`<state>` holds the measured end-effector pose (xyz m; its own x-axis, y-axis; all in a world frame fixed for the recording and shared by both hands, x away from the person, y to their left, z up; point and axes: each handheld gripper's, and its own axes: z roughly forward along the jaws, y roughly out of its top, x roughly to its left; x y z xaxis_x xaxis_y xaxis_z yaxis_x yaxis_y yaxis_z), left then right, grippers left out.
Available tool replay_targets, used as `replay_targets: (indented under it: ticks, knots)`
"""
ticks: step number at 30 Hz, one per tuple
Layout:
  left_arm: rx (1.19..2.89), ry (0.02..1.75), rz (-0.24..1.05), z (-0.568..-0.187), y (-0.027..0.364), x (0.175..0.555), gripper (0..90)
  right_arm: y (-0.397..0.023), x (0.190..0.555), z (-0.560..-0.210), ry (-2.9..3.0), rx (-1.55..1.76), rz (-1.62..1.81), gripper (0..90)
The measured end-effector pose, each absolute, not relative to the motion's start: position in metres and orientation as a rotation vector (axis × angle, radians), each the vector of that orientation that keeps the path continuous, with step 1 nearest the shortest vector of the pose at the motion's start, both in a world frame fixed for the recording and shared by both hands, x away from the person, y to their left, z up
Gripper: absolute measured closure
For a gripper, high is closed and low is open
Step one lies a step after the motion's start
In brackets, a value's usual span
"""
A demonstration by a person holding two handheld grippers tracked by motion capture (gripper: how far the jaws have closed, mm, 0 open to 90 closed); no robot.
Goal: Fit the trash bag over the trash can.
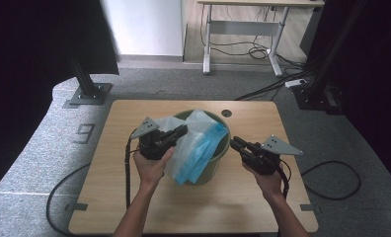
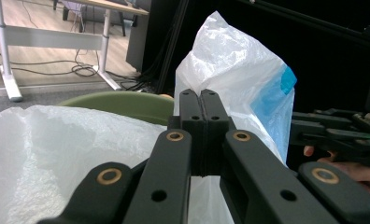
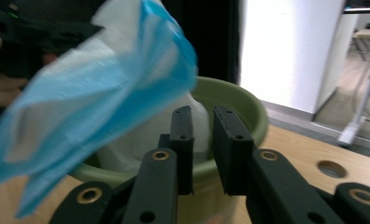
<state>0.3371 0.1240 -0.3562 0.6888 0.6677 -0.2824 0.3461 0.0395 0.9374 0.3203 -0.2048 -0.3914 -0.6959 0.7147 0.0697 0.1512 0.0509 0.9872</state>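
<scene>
A person is lining a green plastic bin (image 1: 218, 160) on the wooden bench (image 1: 134, 207) with a white and blue bin bag (image 1: 198, 148), and the work is sitting at the stage of spreading the bag's mouth. The bag is standing partly inside the bin, its upper part billowing out over the near rim and drooping down the bin's front wall.

The left tongs (image 1: 179, 132) are reaching in from the left; in the left gripper view the jaws are pressed flat together on a fold of white film (the plastic is running up between them and spilling out on both sides), so they are gripping the bag. The right tongs (image 1: 235, 143) are hovering just beside the bin's right rim. In the right gripper view their jaws are standing slightly parted with nothing between them, the bin's rim just beyond the tips and the blue part of the bag hanging up to the left.

As I judge it, the bag is not yet seated: no edge is folded over the rim. The next move is probably calling for the right tongs to take the free blue edge opposite the left grip, so that the two can pull the mouth open and draw it down around the rim.
</scene>
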Motion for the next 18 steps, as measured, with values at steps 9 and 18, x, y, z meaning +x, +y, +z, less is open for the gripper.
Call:
replay_targets:
  ticks: [9,18]
  knots:
    - [1.589,0.853,0.297,-0.364,0.115,0.333,89.9,-0.193,0.312,-0.381,1.888,0.796,1.753,69.3]
    - [1.605,0.835,0.273,-0.366,0.107,0.332,89.9,-0.189,0.310,-0.379,1.890,0.835,1.788,80.5]
